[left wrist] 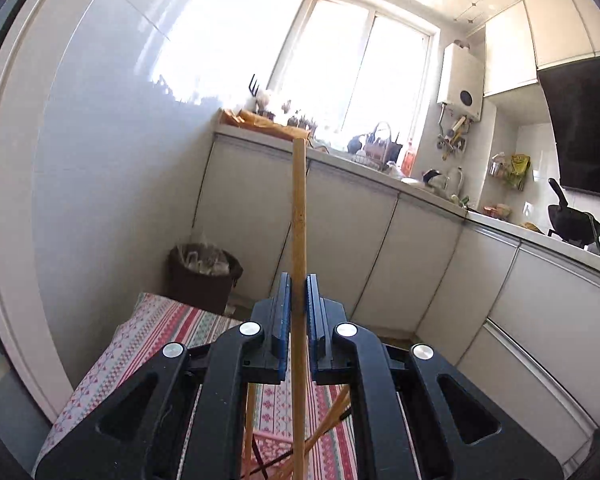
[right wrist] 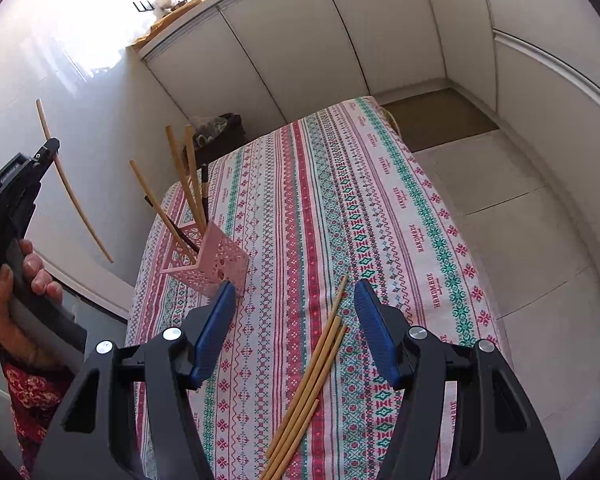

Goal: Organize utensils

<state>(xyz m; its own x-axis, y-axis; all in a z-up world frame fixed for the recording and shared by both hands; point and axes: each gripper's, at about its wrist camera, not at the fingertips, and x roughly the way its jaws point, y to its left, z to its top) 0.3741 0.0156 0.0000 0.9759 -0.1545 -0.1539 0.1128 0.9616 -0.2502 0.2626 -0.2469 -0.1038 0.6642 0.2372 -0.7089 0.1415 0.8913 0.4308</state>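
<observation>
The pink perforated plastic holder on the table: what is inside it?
The pink perforated plastic holder contains several bamboo chopsticks and at least one dark chopstick, all leaning out. Their lower ends are hidden by its walls, so the exact count is unclear.

The left gripper is squeezed tight on a thin wooden stick, with both blue pads pressed to its sides. It is held high and off to the left, and the person's left hand wraps round its handle. The right gripper points down, and its two blue fingers are spread wide apart, holding nothing
</observation>
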